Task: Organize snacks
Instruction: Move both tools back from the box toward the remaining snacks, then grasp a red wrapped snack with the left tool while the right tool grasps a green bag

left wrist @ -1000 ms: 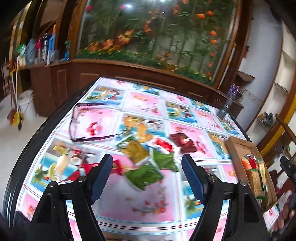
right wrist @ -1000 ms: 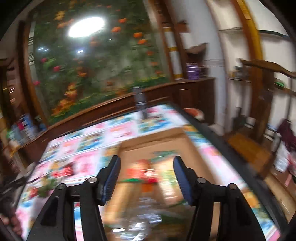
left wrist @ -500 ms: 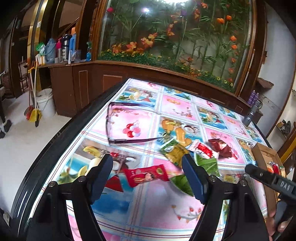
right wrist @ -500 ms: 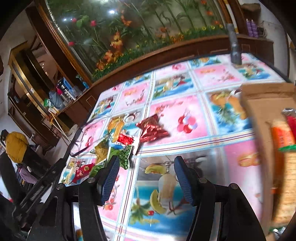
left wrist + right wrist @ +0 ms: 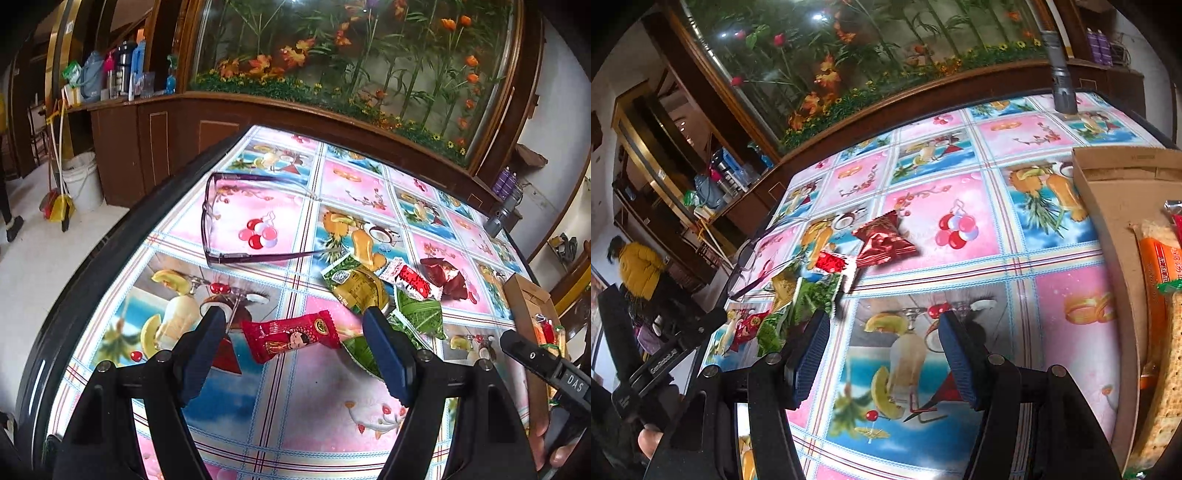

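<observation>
Loose snack packets lie on the patterned tablecloth. A red wrapped candy (image 5: 290,336) lies between and just beyond the blue pads of my left gripper (image 5: 291,350), which is open and not touching it. To its right lie a gold-green packet (image 5: 356,288), green packets (image 5: 419,314), a red-and-white packet (image 5: 412,278) and a dark red foil packet (image 5: 445,277). My right gripper (image 5: 882,354) is open and empty over bare cloth. The dark red foil packet (image 5: 882,240) and the green packets (image 5: 812,295) lie ahead of it to the left. The cardboard box (image 5: 1115,206) at its right holds packed snacks.
A pair of glasses (image 5: 236,229) lies on the cloth beyond the snacks. A grey flashlight (image 5: 1060,74) stands at the table's far edge. A wooden cabinet with a plant display runs behind. The table edge (image 5: 74,280) drops off at the left. A person in yellow (image 5: 639,266) stands far left.
My right gripper swung left from over the cardboard box to the open cloth. My left gripper shifted left and lower, so the red candy now lies between its fingers.
</observation>
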Demonstrator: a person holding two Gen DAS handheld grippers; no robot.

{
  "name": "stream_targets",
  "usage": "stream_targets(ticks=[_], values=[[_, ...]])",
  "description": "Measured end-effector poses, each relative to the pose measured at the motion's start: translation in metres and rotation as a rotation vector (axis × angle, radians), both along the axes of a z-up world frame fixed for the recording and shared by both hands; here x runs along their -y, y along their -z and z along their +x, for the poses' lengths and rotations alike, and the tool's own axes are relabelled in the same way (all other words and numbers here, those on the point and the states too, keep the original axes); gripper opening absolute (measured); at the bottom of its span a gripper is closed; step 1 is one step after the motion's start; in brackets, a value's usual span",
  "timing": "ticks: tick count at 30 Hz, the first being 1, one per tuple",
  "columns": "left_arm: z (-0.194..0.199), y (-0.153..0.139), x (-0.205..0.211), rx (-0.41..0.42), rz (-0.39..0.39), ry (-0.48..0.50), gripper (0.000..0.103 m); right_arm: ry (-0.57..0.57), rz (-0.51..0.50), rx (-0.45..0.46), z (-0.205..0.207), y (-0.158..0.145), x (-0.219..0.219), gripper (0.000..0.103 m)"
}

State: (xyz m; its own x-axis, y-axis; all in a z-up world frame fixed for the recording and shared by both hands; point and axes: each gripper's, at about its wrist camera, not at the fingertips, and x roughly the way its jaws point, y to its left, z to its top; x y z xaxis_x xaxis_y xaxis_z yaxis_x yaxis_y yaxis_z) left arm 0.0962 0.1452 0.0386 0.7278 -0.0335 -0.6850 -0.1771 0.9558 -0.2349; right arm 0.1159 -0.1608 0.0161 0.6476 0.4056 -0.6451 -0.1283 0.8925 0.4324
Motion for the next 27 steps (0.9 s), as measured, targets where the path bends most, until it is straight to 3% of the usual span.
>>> stream_targets(ticks=[5,10,17,21,25,27], values=[[0.006,0.006,-0.010,-0.024,-0.074,-0.002,0.074,-0.003,0.023,-0.003,-0.002,-0.002,0.001,0.066],[0.012,0.012,-0.019,-0.050,-0.079,-0.039,0.057,-0.027,0.050,-0.008,-0.003,-0.004,-0.002,0.066],[0.025,0.028,-0.021,-0.109,-0.120,-0.040,0.055,-0.051,0.057,-0.007,-0.005,-0.004,-0.008,0.066],[0.022,0.028,0.006,-0.125,-0.091,0.084,0.054,-0.052,0.060,0.000,-0.006,-0.006,-0.007,0.066],[0.008,0.028,0.055,-0.188,-0.180,0.422,0.054,-0.044,0.060,0.003,-0.005,-0.007,-0.004,0.066],[0.002,0.021,0.067,-0.163,-0.159,0.478,0.055,-0.036,0.059,0.005,-0.005,-0.007,-0.003,0.066]])
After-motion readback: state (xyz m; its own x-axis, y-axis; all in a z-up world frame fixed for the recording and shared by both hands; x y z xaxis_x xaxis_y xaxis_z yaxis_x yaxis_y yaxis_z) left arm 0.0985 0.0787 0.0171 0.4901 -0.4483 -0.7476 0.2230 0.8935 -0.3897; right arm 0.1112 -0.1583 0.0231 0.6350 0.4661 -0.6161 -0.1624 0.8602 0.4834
